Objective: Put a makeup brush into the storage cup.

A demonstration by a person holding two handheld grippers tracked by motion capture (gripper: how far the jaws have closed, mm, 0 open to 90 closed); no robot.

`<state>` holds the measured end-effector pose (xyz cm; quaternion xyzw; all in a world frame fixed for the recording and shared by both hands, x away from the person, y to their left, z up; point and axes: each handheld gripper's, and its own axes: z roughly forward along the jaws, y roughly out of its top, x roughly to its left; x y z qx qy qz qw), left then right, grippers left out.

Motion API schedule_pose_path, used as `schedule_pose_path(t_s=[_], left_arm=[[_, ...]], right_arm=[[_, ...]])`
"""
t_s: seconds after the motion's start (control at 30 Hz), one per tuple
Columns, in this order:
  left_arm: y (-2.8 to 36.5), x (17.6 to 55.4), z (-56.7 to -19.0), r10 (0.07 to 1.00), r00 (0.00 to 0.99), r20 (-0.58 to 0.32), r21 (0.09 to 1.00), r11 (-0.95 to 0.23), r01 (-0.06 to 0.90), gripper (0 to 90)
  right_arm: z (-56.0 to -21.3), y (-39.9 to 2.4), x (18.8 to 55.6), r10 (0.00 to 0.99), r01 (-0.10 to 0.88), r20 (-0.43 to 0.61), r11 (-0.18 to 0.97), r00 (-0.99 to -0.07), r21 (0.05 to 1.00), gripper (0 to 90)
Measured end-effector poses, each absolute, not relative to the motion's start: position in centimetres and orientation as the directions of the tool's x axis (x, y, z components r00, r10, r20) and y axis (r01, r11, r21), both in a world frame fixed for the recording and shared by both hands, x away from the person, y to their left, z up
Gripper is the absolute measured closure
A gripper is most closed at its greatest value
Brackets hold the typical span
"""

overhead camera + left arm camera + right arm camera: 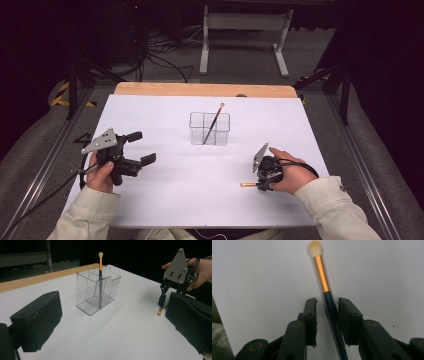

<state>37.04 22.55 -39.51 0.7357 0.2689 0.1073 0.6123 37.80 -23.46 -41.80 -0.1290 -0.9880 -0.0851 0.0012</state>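
In the right gripper view the brush [329, 302] runs off the bottom edge, its dark handle lying between the narrowed jaws of the right gripper [327, 315], against one pad and clear of the other. At the lower left of the high view, the left gripper [140, 147] gapes wide, empty.

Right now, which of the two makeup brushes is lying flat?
The makeup brush between the right gripper jaws lies flat on the white table. The other brush stands tilted in the clear organizer.
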Motion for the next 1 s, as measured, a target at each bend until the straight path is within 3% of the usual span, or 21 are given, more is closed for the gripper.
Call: schedule_pose_path(t_s=[0.5,1.0], left_arm=[[22.54,37.04,-39.55,0.528,0.833,-0.168,0.959,-0.109,0.262,1.3],[22.54,37.04,-39.72,0.524,0.837,-0.159,0.961,-0.112,0.252,1.3]], right_arm=[[-41.78,-23.08,37.76,0.203,0.202,0.002,0.973,-0.979,0.116,82.9],[-41.65,-22.93,37.63,0.186,0.183,-0.013,0.977,-0.982,0.106,83.2]])
